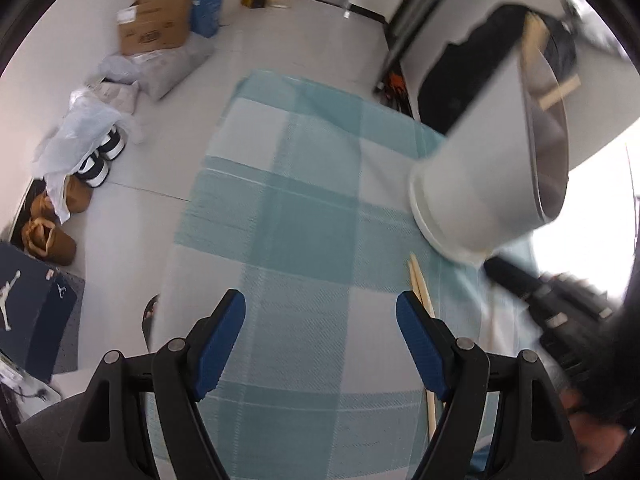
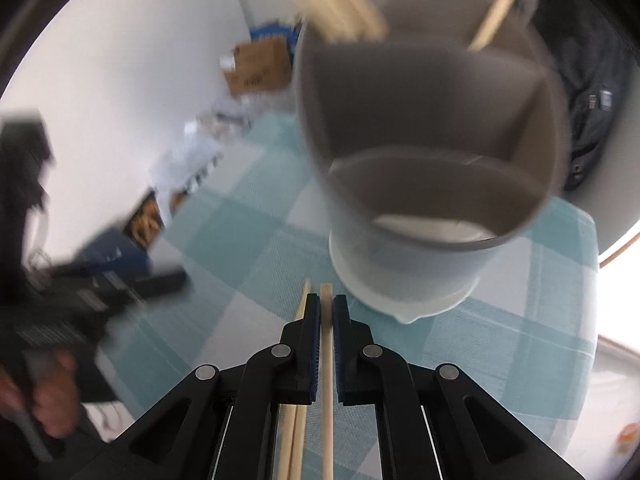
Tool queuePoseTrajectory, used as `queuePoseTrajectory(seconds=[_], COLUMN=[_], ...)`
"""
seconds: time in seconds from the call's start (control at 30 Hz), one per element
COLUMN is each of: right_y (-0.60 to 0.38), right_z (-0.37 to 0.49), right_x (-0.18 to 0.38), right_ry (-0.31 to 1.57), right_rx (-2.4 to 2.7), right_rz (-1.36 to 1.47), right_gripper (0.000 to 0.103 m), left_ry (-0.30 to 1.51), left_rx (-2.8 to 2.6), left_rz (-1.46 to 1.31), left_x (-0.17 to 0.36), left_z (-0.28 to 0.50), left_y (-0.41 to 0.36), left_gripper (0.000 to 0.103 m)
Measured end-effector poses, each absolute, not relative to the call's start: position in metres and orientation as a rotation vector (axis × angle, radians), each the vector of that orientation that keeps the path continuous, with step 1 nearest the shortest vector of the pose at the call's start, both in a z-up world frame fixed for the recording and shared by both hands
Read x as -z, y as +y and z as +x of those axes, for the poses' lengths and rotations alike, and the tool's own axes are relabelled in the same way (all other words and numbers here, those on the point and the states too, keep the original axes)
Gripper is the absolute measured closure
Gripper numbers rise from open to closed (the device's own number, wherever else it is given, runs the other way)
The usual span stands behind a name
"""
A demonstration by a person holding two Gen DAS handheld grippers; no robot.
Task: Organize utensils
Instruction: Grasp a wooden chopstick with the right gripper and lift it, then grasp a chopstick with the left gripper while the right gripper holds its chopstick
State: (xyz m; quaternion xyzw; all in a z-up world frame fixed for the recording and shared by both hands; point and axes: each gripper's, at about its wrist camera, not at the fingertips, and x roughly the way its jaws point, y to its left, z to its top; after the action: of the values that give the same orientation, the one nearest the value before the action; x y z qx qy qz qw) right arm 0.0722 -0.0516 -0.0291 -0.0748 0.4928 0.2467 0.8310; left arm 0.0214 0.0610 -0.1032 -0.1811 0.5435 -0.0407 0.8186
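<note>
Right gripper (image 2: 326,312): clenched on one chopstick (image 2: 327,360), which lies along the fingers.
Loose chopsticks (image 2: 297,420): just left of the gripper, on the checked cloth (image 2: 500,340).
Left gripper (image 1: 320,320): released, empty.
Utensil holder (image 2: 420,200): just ahead, divided, already holding sticks — judged target.
Technique: lift, tip upright, lower into a compartment.
Writing: cardboard box (image 1: 156,24) print unreadable — blurred.
</note>
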Motion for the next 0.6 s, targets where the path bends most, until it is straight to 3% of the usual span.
queuePoseTrajectory(seconds=[0.23,0.6], right_y=[-0.115,-0.188], right_z=[0.069,0.078], right_x=[0.002,0.012], right_ry=[0.945,0.891], right_rx=[-0.545,-0.48], right_rz=[0.148,0.543], right_gripper=[0.098,0.098], left_ry=[1.231,1.257], left_rx=[0.125,0.034], left_rz=[-0.297,-0.113], left_x=[0.113,0.116], left_z=[0.013,0.012], left_y=[0.018,-0.009], left_gripper=[0.029,0.028])
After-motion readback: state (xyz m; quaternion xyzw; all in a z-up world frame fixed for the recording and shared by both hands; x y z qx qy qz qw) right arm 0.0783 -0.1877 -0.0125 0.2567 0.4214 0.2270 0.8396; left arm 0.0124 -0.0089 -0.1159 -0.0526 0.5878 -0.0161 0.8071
